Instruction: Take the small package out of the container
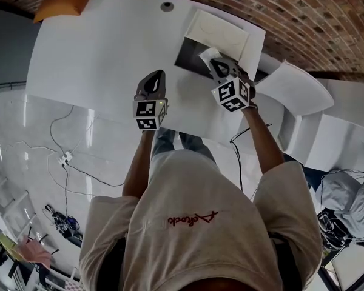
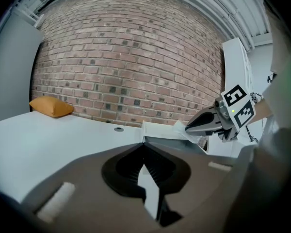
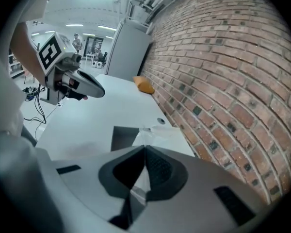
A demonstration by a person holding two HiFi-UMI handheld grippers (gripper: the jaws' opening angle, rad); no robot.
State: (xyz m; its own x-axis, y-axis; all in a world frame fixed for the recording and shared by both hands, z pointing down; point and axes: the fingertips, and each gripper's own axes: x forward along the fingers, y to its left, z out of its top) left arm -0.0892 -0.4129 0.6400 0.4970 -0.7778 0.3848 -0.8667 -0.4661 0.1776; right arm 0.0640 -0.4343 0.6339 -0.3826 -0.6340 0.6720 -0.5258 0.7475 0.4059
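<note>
An open grey container [image 1: 191, 56] with its white lid [image 1: 221, 32] raised stands at the table's far side. My right gripper [image 1: 213, 63] hovers above it, shut on a small clear package [image 1: 207, 54] that hangs from its tips over the box. In the right gripper view the package [image 3: 146, 130] sticks out past the closed jaws [image 3: 144, 147]. To the left of the box my left gripper [image 1: 160, 74] is raised over the table, shut and empty [image 2: 144, 143]. From the left gripper view, the right gripper [image 2: 196, 125] holds the package [image 2: 183, 130] above the container [image 2: 167, 141].
The white table [image 1: 103, 53] has a round grommet [image 1: 166, 6] and an orange cushion [image 1: 64, 2] at its far left corner. White chairs [image 1: 294, 90] stand to the right. A brick wall [image 2: 121, 57] runs behind the table. Cables lie on the floor [image 1: 64, 159].
</note>
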